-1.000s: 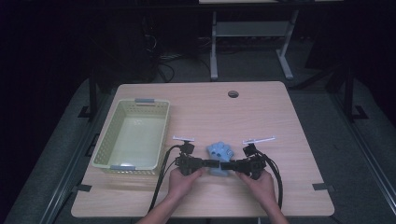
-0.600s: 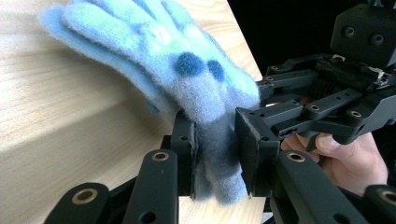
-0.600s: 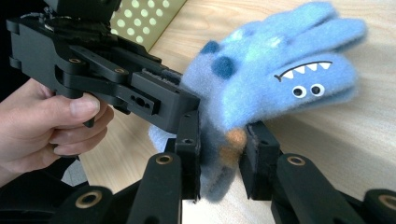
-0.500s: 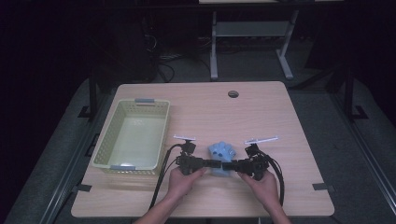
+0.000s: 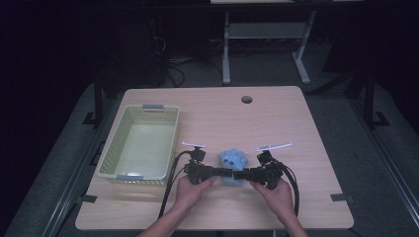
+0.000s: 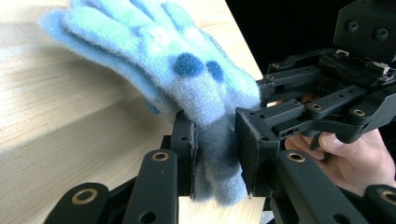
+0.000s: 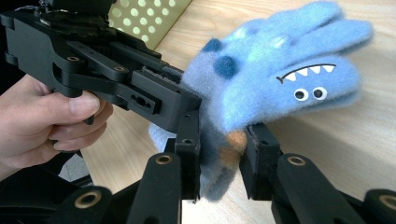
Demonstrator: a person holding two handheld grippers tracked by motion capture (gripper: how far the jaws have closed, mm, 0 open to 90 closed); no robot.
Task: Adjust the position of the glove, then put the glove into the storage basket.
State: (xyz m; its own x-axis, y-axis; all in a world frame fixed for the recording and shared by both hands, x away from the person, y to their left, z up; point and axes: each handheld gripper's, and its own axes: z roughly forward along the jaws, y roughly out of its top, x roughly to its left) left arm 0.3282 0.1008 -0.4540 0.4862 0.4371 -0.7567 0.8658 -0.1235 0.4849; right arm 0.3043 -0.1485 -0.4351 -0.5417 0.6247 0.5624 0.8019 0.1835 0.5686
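Your left tongs (image 5: 223, 172) and right tongs (image 5: 243, 174) both clamp the glove's (image 5: 233, 161) cuff from opposite sides; its fingers point away from you, basket (image 5: 111, 158) to the left.

Two hand-held grippers meeting at a blue soft item near the front edge of a wooden table.

The left gripper (image 5: 221, 172) and the right gripper (image 5: 245, 174) point toward each other, their tips at the lower part of the blue soft item (image 5: 233, 163), which sits between them. The left hand (image 5: 190, 190) and the right hand (image 5: 276, 193) enter from the bottom edge. A pale green basket (image 5: 109, 157) stands to the left on the table (image 5: 276, 118). Black cables trail from both grippers toward the front edge. A round hole (image 5: 246, 99) lies near the far edge.
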